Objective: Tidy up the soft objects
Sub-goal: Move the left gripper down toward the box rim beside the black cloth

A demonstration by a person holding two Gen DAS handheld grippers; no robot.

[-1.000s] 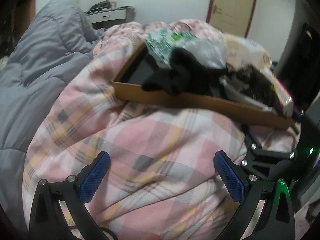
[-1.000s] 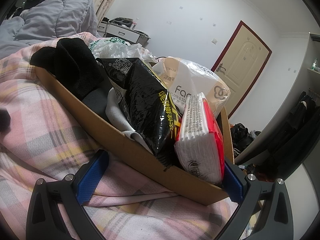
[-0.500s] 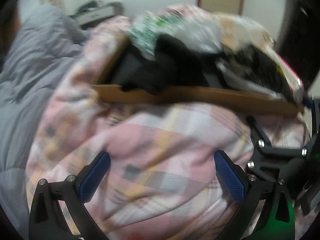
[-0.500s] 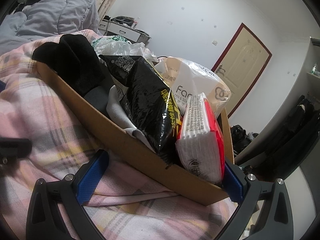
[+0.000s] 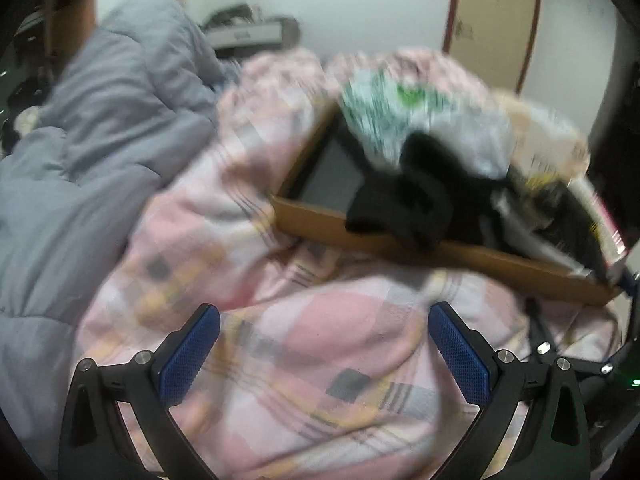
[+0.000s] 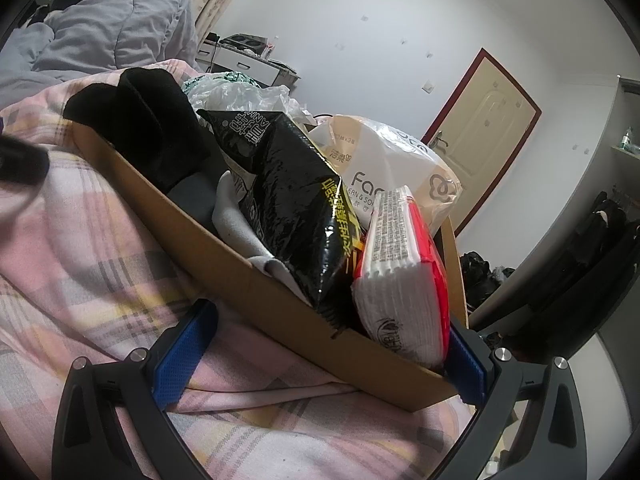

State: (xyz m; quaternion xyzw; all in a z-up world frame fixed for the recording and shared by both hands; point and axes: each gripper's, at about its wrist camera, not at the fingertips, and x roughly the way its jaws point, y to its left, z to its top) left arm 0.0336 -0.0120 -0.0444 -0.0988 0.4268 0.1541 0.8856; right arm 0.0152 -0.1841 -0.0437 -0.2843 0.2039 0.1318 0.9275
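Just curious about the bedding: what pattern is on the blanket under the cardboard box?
Pink plaid blanket with grey and yellow checks, clearest in the right wrist view.

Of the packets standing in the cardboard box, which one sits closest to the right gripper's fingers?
The red-and-white packet at the box's near corner, right beside the right finger. The black packet and beige Face bag sit farther back.

Cardboard box [image 6: 248, 276] tilted on pink plaid quilt [image 6: 80, 248], crammed: black garment [image 6: 160, 136], black snack bag [image 6: 296, 208], red-white tissue pack [image 6: 404, 280].

Bedroom — quilts [image 5: 100, 128], door [image 6: 484, 128]
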